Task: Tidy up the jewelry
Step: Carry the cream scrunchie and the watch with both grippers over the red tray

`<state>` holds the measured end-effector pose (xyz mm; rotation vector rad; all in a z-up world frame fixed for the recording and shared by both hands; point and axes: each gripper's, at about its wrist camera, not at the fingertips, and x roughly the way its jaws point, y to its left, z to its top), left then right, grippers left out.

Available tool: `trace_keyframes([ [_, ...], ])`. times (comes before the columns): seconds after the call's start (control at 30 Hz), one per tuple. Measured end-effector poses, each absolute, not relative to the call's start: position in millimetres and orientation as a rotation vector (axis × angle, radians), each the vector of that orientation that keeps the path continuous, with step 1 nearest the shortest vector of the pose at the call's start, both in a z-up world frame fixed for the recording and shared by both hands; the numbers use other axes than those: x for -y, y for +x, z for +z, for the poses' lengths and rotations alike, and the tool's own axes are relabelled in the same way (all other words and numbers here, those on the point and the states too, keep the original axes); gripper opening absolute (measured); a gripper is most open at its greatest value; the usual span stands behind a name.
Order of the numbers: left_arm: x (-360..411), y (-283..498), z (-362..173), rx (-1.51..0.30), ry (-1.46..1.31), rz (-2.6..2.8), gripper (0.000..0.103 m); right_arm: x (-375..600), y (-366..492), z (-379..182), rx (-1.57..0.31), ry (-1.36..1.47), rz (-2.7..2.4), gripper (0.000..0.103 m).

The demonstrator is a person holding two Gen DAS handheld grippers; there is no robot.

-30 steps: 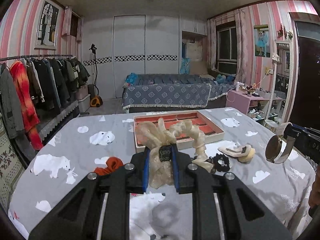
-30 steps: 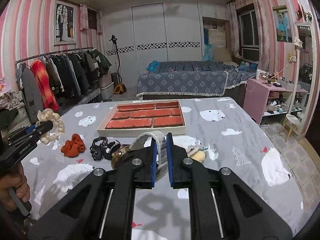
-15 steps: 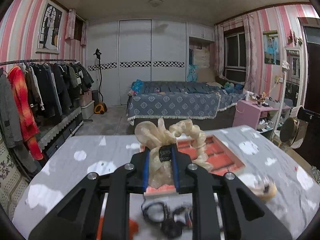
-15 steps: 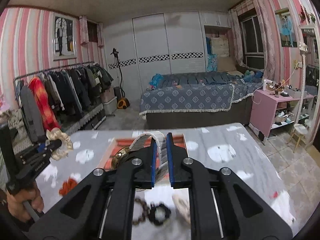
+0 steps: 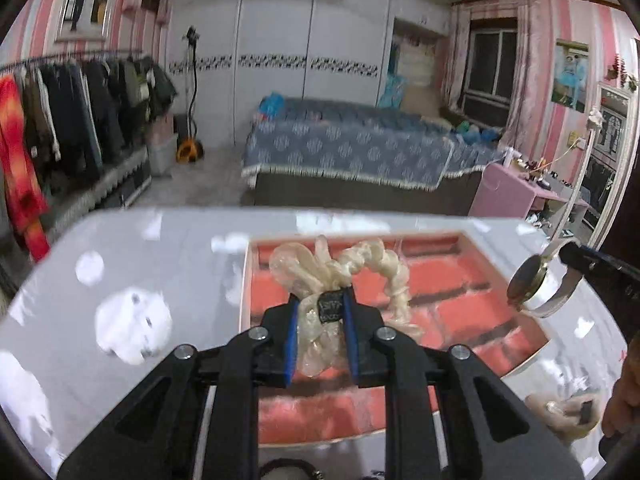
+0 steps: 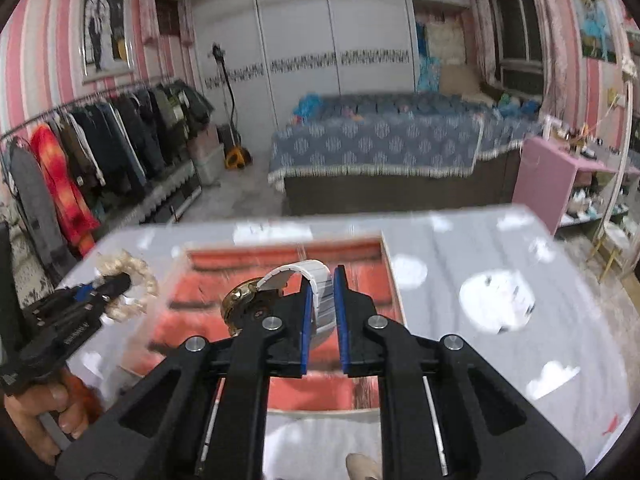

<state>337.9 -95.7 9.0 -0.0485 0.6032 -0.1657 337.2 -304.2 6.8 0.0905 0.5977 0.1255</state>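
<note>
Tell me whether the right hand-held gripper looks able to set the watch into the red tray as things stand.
Probably yes. The right hand-held gripper, shut on the watch, hangs over the red tray. The compartments below look bare, and the left hand-held gripper with its cream scrunchie sits off to one side.

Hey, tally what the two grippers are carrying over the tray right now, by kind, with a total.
Scrunchies: 1, cream scrunchie in the left gripper
Watches: 1, watch with a white band in the right gripper
Total: 2, both held over the tray
</note>
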Motion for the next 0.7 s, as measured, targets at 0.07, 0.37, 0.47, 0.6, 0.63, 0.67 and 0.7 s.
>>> trace_keyframes([
  [0.07,93.1,342.5,-10.0,-0.65,-0.044,-0.169,0.019,308.0,348.7,-19.6,-0.654,0.093,0.115,0.012],
  [0.37,79.3,351.1,-35.9,-0.739,-0.019,-0.139,0.02,315.6,366.1,-72.7,-0.776,0.127,0.062,0.014],
  [0.47,73.0,356.8,-42.9,-0.772,-0.018,-0.122,0.02,309.3,365.7,-75.6,-0.785,0.106,0.052,0.015],
  [0.6,69.0,360.5,-50.1,-0.791,-0.007,-0.11,0.021,307.9,364.5,-77.9,-0.789,0.088,0.044,0.016],
  [0.63,68.0,360.7,-50.6,-0.791,-0.009,-0.112,0.022,307.8,364.2,-76.8,-0.786,0.088,0.045,0.016],
  [0.67,66.0,361.4,-51.4,-0.791,-0.014,-0.112,0.022,308.4,363.8,-76.1,-0.784,0.087,0.046,0.016],
  [0.7,64.3,362.3,-52.2,-0.796,-0.019,-0.11,0.022,307.9,363.2,-75.9,-0.781,0.084,0.048,0.016],
])
